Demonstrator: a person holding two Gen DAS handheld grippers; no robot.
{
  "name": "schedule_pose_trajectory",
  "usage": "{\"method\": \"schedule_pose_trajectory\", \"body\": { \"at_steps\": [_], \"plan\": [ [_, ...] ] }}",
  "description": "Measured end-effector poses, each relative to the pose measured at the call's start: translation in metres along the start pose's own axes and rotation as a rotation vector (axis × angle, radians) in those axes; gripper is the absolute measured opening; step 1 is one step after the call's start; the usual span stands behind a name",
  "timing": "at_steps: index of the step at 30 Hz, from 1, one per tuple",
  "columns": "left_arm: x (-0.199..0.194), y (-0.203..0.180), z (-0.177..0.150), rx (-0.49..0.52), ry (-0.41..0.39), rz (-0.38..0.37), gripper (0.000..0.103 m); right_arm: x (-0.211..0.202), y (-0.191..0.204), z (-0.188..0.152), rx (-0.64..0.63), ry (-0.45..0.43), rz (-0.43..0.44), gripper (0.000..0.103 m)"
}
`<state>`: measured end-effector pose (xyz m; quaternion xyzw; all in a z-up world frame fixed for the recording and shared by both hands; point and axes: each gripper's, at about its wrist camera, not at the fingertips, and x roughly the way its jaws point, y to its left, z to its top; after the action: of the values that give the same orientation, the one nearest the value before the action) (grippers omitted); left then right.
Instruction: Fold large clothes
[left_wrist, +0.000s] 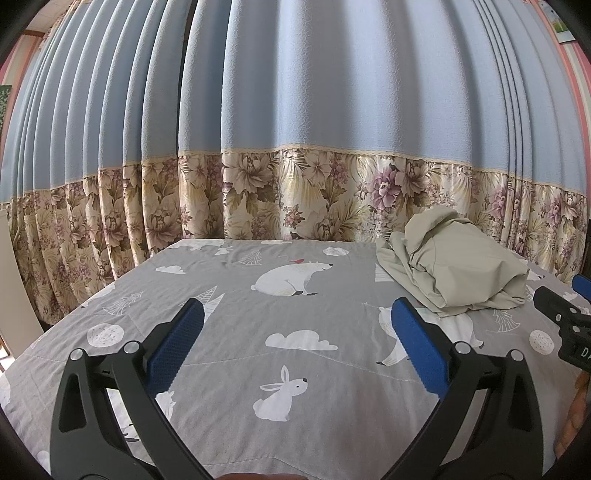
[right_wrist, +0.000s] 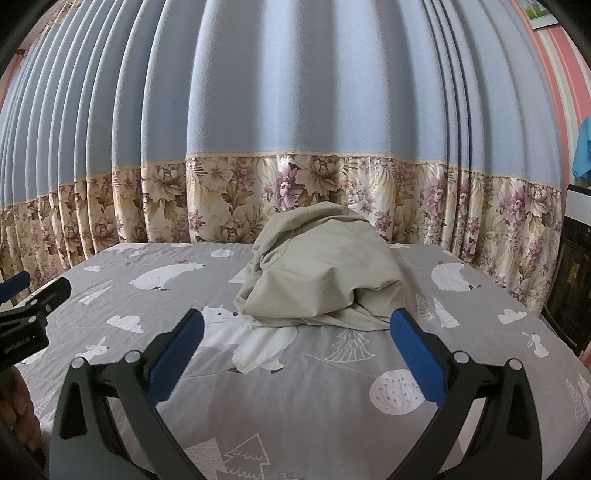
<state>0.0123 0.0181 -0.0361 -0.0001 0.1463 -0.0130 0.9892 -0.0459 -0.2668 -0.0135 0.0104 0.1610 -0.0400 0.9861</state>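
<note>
- A bed (right_wrist: 295, 398) fills both views, covered in a grey sheet printed with polar bears, rabbits, trees and clouds. Pleated blue curtains (right_wrist: 295, 92) with a floral hem hang behind it.
- A pale beige garment (right_wrist: 325, 280) sits toward the far side of the bed in a rumpled mound, bunched and creased, with loose edges spilling onto the sheet. It is not folded flat.
- The left gripper (left_wrist: 297, 310) hangs above bare sheet with its blue pads spread wide apart, holding nothing. The garment (left_wrist: 454, 273) lies ahead of it and to its right.
- The right gripper (right_wrist: 297, 314) is likewise spread wide and empty, pointed straight at the mound, whose near edge lies just beyond its tips.
- The cloth looks thin, light and limp, so it would likely sag and slide rather than hold a shape.
- A collar, sleeve or hem cannot be picked out in the heap; the loose flap along the near bottom edge seems the easiest place to pinch.
</note>
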Motion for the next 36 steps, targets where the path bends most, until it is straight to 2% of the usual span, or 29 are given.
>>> {"method": "schedule_pose_trajectory", "body": {
  "at_steps": [36],
  "plan": [
    [0.0009, -0.0008, -0.003, 0.002, 0.007, -0.005, 0.1, -0.0001, -0.0001, 0.0007, -0.001, 0.001, 0.001, 0.101]
  ]
}}
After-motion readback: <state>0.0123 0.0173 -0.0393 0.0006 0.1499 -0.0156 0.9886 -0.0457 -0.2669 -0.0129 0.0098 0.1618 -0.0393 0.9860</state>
